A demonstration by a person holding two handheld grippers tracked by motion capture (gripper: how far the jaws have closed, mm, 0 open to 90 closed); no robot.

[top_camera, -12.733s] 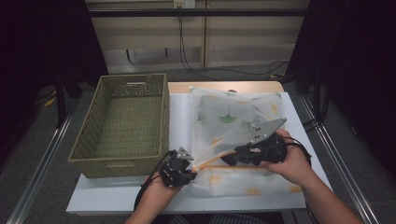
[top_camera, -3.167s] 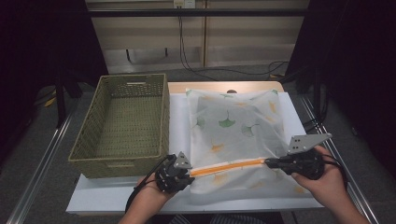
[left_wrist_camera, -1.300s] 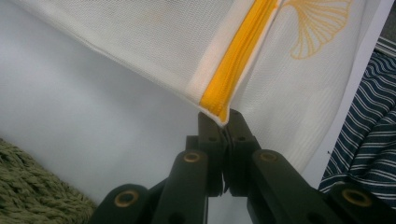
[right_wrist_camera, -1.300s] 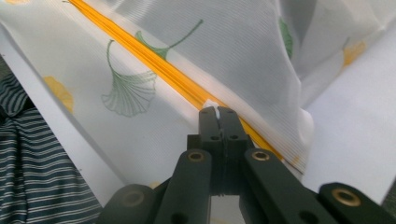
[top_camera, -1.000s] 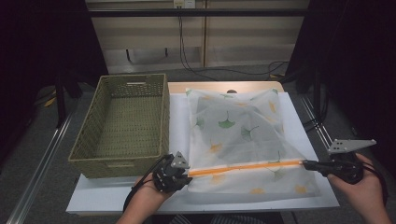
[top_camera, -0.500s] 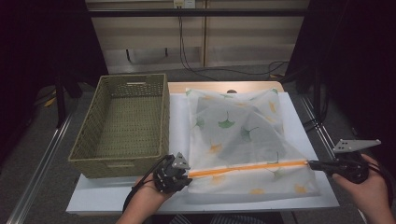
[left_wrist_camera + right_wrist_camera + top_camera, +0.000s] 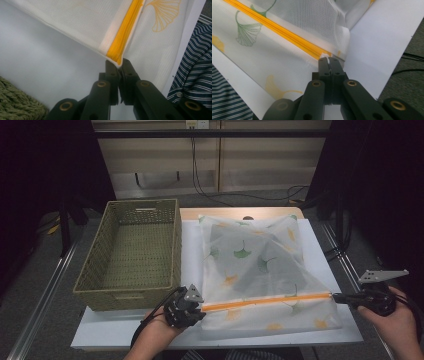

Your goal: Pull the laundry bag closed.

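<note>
A white mesh bag [image 7: 255, 265] printed with ginkgo leaves lies on the white table top [image 7: 325, 245], with folded fabric inside. Its orange zipper [image 7: 265, 301] runs taut along the near side. My left gripper [image 7: 201, 307] [image 7: 119, 65] is shut on the zipper's left end; its jaws have just been opening a touch, and the bag's corner is still pinched between them. At the bag's right corner my right gripper [image 7: 334, 296] [image 7: 328, 59] is shut on the small white pull at the zipper's right end [image 7: 317, 53].
An olive woven basket [image 7: 132, 245] stands empty on the left of the table, its corner close to my left gripper [image 7: 15, 105]. A striped shirt [image 7: 192, 75] shows past the table's near edge. The right table edge lies just under my right hand.
Since the earliest frames my right gripper has travelled right along the zipper, from near the left gripper to the bag's right corner. In the last second it crept slightly further right; the left stayed put.
</note>
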